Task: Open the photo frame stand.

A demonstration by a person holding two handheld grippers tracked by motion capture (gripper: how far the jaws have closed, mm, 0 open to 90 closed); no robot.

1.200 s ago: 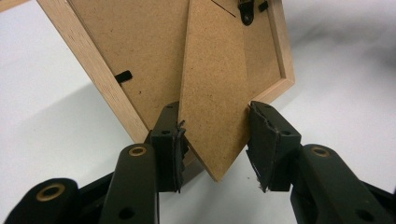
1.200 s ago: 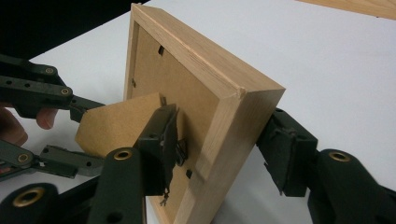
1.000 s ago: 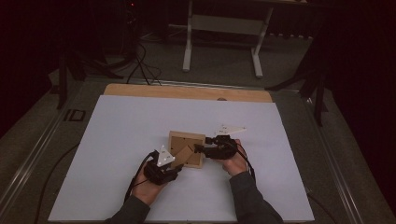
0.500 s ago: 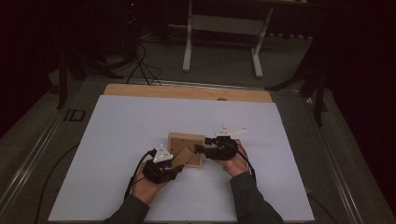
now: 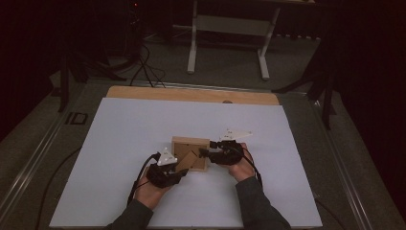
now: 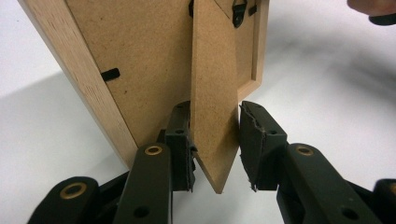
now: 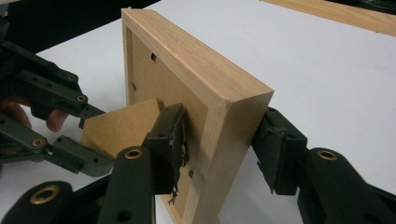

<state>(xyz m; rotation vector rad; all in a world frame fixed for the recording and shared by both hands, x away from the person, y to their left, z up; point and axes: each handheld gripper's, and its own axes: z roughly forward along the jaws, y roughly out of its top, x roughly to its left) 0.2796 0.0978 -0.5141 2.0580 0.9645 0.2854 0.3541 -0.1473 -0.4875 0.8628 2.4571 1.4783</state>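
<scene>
- Standing on edge near the middle of the white counter (image 5: 119, 143), a square light-wood picture frame (image 7: 205, 88) shows its brown fibreboard back.
- Right tongs (image 7: 224, 149) pinch the frame's side rail.
- Left tongs (image 6: 215, 144), jaws just closing, straddle the frame's pointed fibreboard stand leg (image 6: 212, 112); one pad touches, the other stands apart.

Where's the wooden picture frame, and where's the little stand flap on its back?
wooden picture frame (image 7: 205, 74), right gripper view, on its top edge.
stand flap (image 6: 212, 116), left gripper view, on the flat fibreboard face between the jaws.
</scene>
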